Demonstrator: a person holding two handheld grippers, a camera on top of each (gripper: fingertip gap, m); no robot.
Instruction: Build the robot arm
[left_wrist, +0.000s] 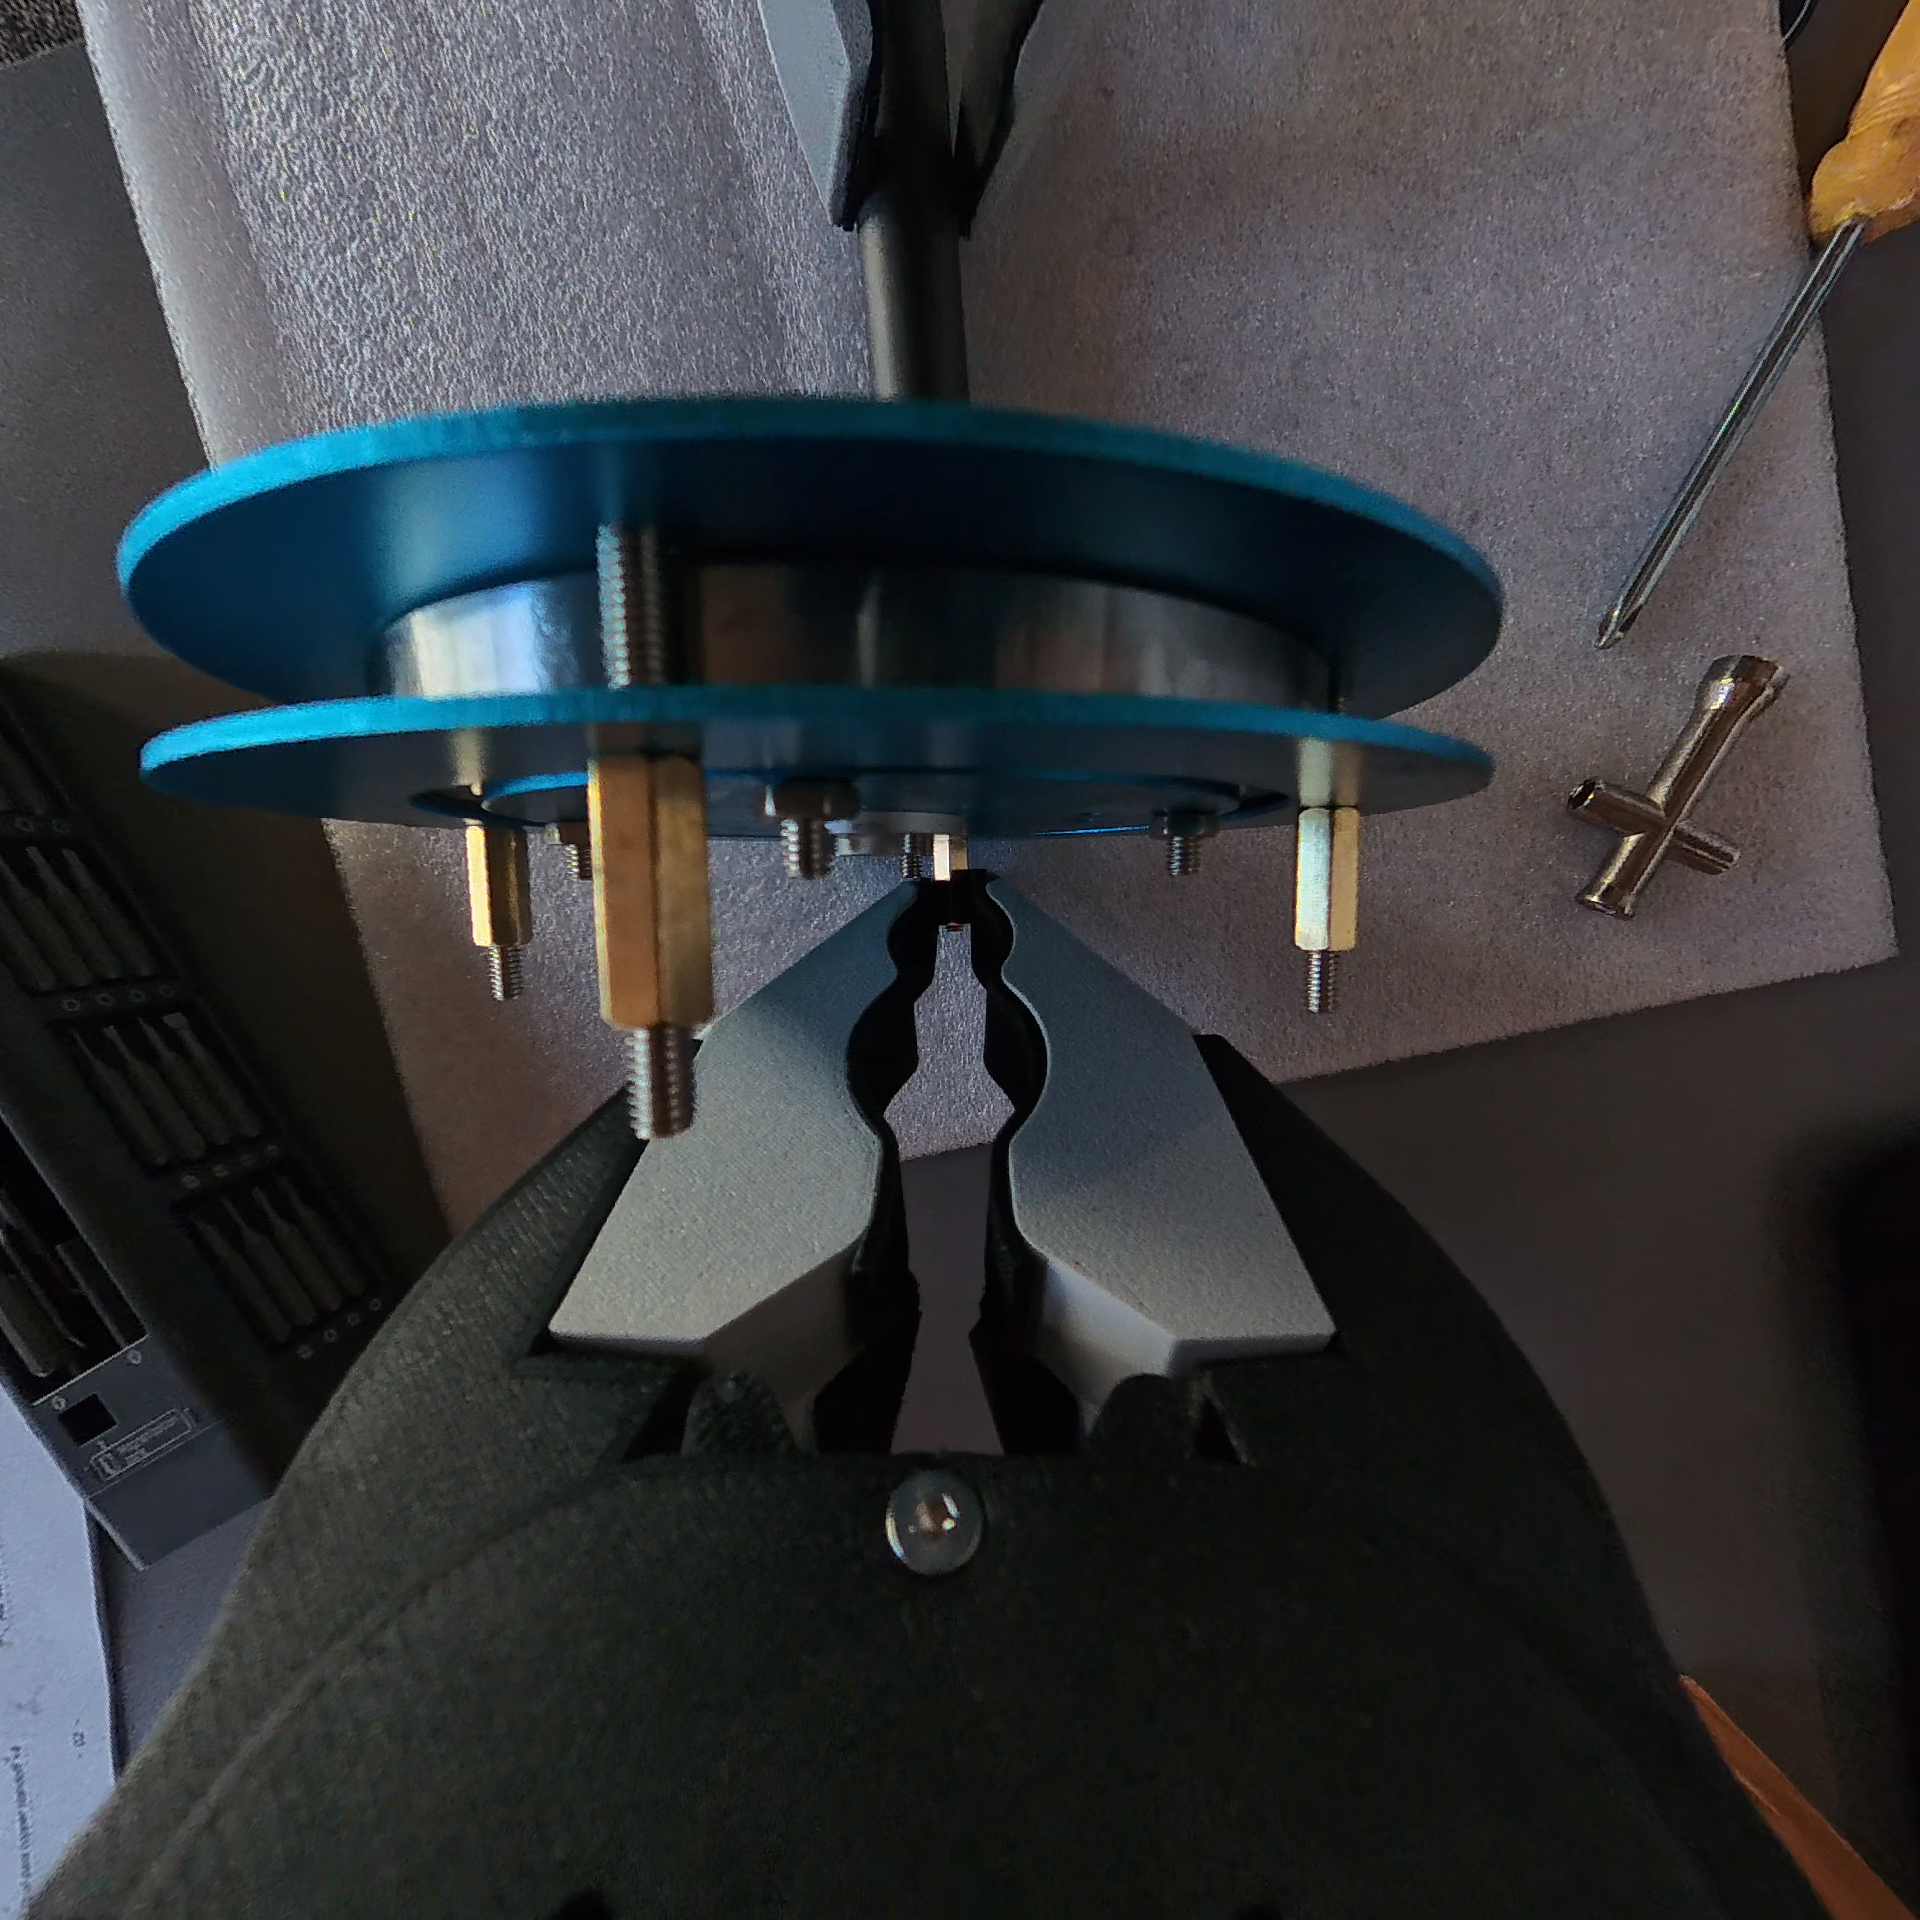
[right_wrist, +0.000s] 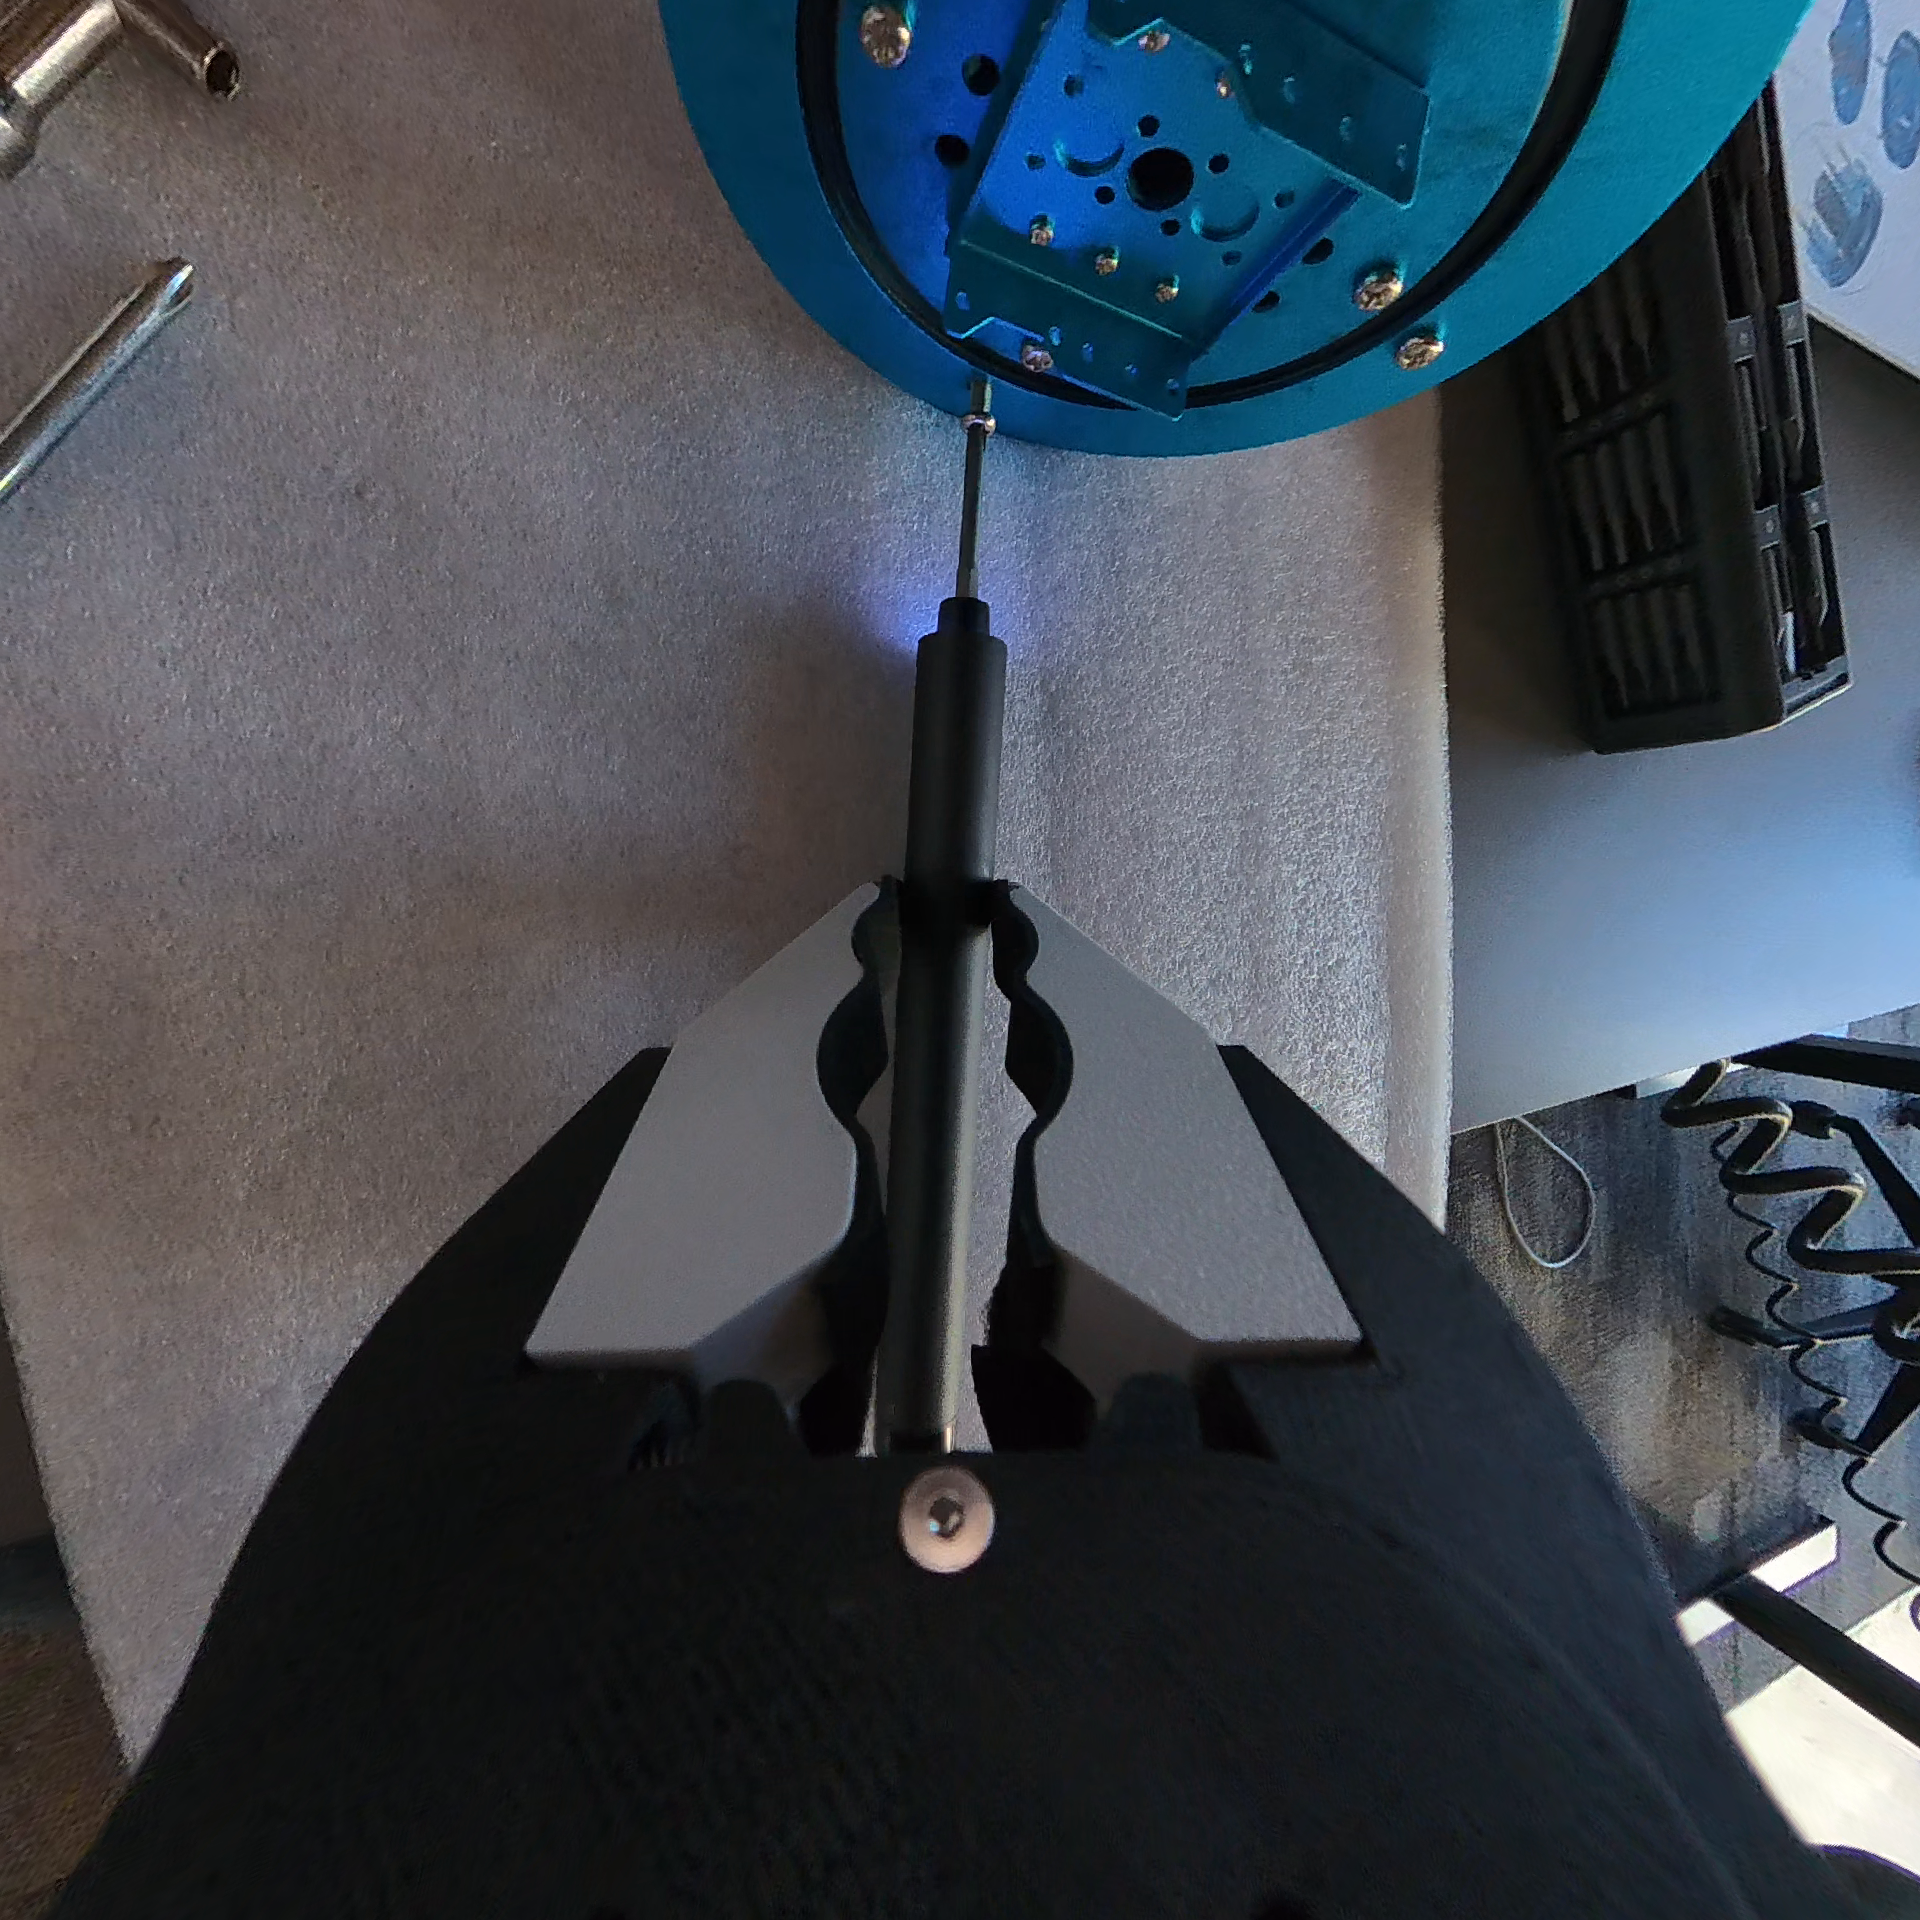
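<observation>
A blue two-disc metal assembly (left_wrist: 810, 582) with brass standoffs (left_wrist: 649, 883) and screws is held up above a grey foam mat (left_wrist: 1351, 312). My left gripper (left_wrist: 951, 899) is shut on a small standoff under the lower disc. My right gripper (right_wrist: 943, 899) is shut on a black electric screwdriver (right_wrist: 951, 790). Its thin bit (right_wrist: 975, 488) meets a small screw at the rim of the blue assembly (right_wrist: 1143, 208), which carries a blue bracket (right_wrist: 1164, 187). The screwdriver body also shows in the left wrist view (left_wrist: 914, 260), behind the discs.
A yellow-handled screwdriver (left_wrist: 1745, 416) and a metal cross wrench (left_wrist: 1662, 800) lie on the mat at the right. A black bit case (left_wrist: 135, 1091) stands at the left; it also shows in the right wrist view (right_wrist: 1683, 468). A coiled cable (right_wrist: 1818, 1247) hangs beyond the table edge. About 11 cm separates my left fingertips from my right.
</observation>
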